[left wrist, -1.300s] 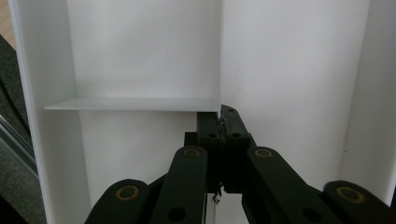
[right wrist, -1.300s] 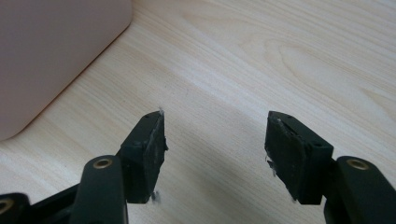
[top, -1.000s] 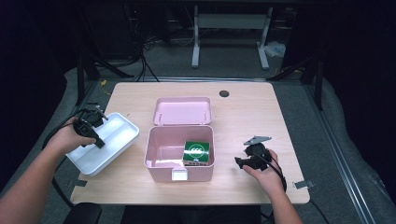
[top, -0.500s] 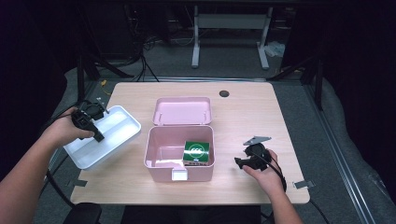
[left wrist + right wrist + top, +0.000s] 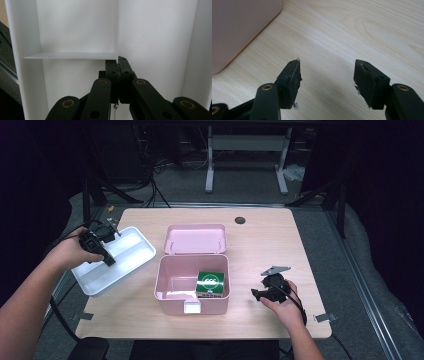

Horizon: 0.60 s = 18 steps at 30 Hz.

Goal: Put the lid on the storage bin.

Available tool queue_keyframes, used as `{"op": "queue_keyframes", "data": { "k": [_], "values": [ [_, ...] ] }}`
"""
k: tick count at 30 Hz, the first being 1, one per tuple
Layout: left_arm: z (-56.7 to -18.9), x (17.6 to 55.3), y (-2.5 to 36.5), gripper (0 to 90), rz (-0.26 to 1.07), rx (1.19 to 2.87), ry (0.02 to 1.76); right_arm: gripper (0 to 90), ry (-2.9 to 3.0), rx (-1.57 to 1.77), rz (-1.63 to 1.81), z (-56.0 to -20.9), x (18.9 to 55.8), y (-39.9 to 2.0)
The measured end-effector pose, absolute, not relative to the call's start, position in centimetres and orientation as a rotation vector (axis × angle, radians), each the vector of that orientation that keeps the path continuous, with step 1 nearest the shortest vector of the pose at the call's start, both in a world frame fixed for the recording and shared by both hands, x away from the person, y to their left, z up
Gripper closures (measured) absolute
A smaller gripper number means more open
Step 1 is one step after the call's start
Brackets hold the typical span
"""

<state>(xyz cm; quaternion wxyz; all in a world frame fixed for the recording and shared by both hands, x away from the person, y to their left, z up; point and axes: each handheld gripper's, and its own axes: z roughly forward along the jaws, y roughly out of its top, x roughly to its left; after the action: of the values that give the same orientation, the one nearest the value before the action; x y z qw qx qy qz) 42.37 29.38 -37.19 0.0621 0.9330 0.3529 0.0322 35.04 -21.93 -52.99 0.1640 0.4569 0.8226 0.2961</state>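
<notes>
The left hand-held gripper (image 5: 102,254) is pinching the divider wall of the white tray (image 5: 131,251), holding it tilted off the bench (image 5: 280,245) at nine o'clock of the pink box (image 5: 170,285). The right hand-held gripper (image 5: 260,292) is resting spread and empty at three o'clock. Next, I reckon, the tray needs levelling and seating in the box.

The tray (image 5: 130,251) sits at the table's (image 5: 260,240) left edge, left of the box (image 5: 170,292). The box stands at centre, its lid (image 5: 196,239) just behind it and a carton (image 5: 210,282) in its right half. A small disc (image 5: 240,220) lies behind the lid, toward the upper right.
</notes>
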Motion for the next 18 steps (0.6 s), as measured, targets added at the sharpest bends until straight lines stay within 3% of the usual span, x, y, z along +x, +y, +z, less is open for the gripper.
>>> {"op": "queue_keyframes", "data": {
  "k": [18],
  "values": [
    [-36.3, 42.5, 24.6, 89.1, 0.075, 2.889, 0.842, 38.0, 2.344, 1.306, 0.845, -53.1, 35.1, -22.1]
  ]
}}
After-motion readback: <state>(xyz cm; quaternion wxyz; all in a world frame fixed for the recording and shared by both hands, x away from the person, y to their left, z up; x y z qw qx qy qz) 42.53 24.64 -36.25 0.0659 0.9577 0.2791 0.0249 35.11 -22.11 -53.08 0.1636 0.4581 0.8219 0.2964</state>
